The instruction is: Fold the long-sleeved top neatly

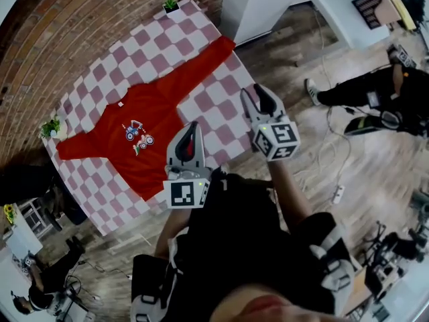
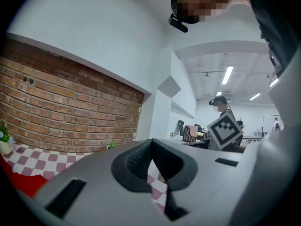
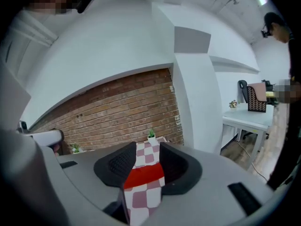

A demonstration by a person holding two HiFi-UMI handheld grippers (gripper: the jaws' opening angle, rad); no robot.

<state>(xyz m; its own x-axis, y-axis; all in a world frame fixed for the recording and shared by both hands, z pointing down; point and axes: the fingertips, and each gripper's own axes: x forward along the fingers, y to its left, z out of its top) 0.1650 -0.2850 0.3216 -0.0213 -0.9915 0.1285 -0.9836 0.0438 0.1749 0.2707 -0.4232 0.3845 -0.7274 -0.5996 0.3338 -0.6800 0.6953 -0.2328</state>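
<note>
A red long-sleeved top with a small printed motif on its chest lies flat on the pink-and-white checked table. One sleeve stretches to the far right corner and the other to the left edge. My left gripper hovers over the table's near side by the top's body, shut and empty; its own view shows the left gripper with tips together and red cloth at lower left. My right gripper hangs over the table's right edge, open and empty. Between the right gripper jaws the red sleeve shows far off.
Small potted plants stand at the table's far corner and left corner, against a brick wall. A person is at the right on the wooden floor, with cables nearby. A white desk stands beyond.
</note>
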